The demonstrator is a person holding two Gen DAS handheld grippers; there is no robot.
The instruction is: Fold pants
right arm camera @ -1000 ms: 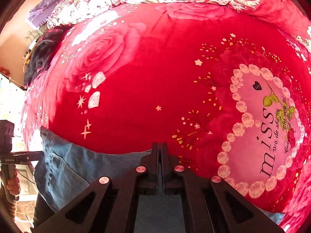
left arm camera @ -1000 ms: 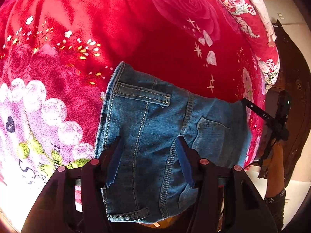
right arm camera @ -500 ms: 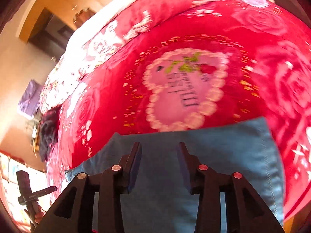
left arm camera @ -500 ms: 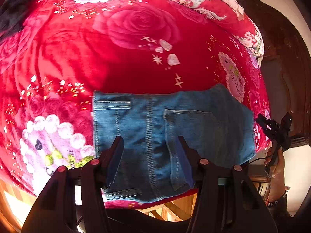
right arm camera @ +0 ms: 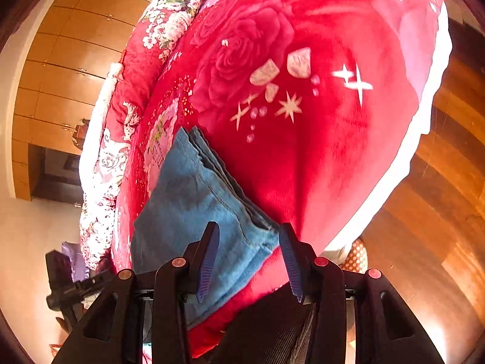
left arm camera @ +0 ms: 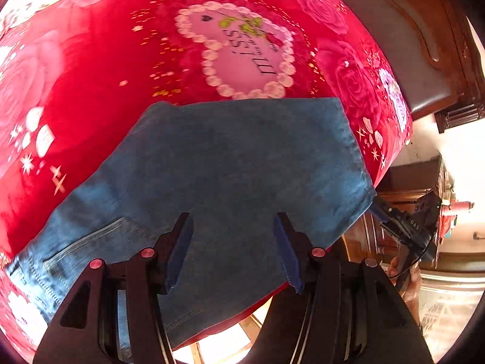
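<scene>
The blue denim pants [left arm camera: 236, 166] lie folded in a flat stack near the front edge of the red floral blanket [left arm camera: 91, 69]. My left gripper [left arm camera: 233, 242] is open and empty, raised above the near part of the stack. In the right wrist view the pants [right arm camera: 188, 200] show as layered folds seen from the side. My right gripper [right arm camera: 248, 257] is open and empty, just above the stack's near corner. The right gripper also shows in the left wrist view [left arm camera: 406, 227] beyond the pants' right edge.
The blanket covers a bed with a pink heart print [left arm camera: 242, 54] behind the pants. A dark wooden headboard [left arm camera: 424, 45] stands to the right. Wooden floor [right arm camera: 439, 182] lies past the bed's edge, and wooden cabinets [right arm camera: 60, 60] line the far wall.
My right gripper was shut a second ago, then opened and let go of the denim. Both grippers swung round and pulled back from the stack. The pants lie still.
</scene>
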